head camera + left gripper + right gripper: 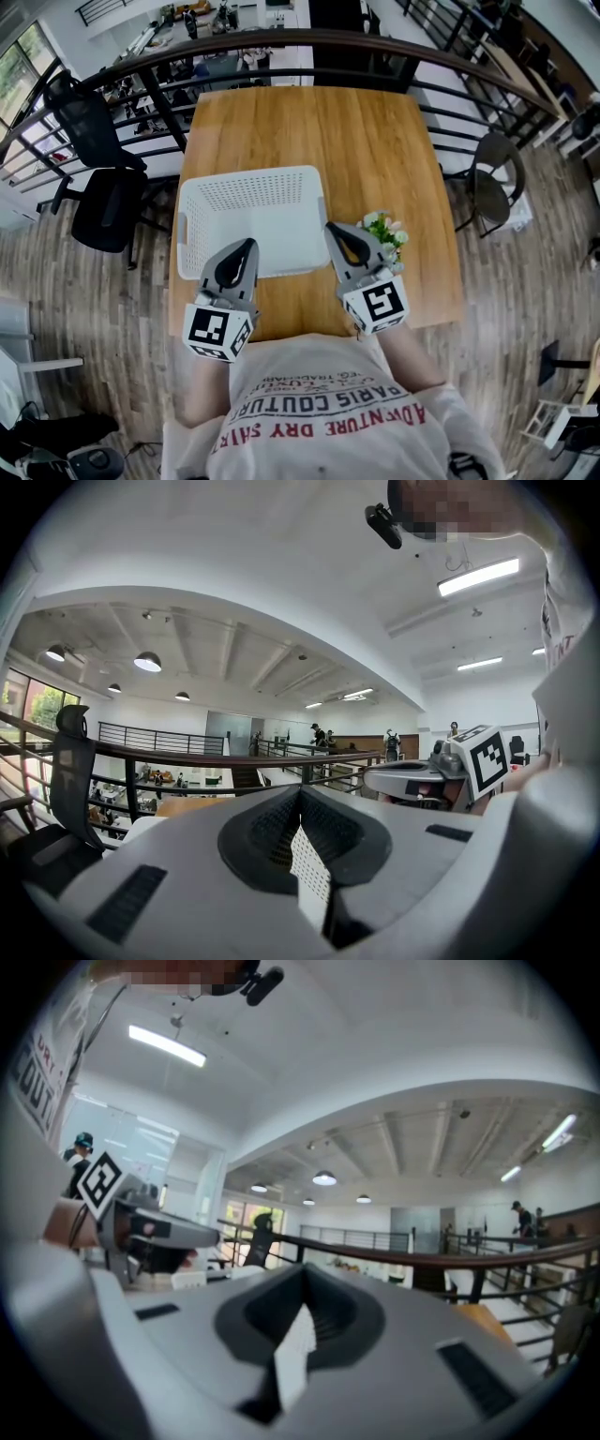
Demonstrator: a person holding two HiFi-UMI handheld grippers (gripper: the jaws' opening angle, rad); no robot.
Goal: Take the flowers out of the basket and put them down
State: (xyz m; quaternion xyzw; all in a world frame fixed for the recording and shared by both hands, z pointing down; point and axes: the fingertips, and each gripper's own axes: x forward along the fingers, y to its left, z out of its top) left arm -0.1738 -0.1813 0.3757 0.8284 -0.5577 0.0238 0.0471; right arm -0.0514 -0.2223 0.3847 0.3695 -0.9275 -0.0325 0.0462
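The white perforated basket (pixel 251 214) stands empty on the near half of the wooden table (pixel 309 131). A small bunch of flowers (pixel 385 231), green leaves with pale blooms, lies on the table just right of the basket. My right gripper (pixel 331 228) (pixel 305 1271) is shut with nothing in it, its tip between the basket's right wall and the flowers. My left gripper (pixel 249 245) (pixel 300 791) is also shut and empty, its tip over the basket's near rim. Both gripper views tilt upward toward the ceiling and railing, so neither shows the flowers.
A curved dark railing (pixel 281 42) runs behind the table's far edge. A black office chair (pixel 98 178) stands at the left, a round dark chair (pixel 494 178) at the right. The person's torso is against the table's near edge.
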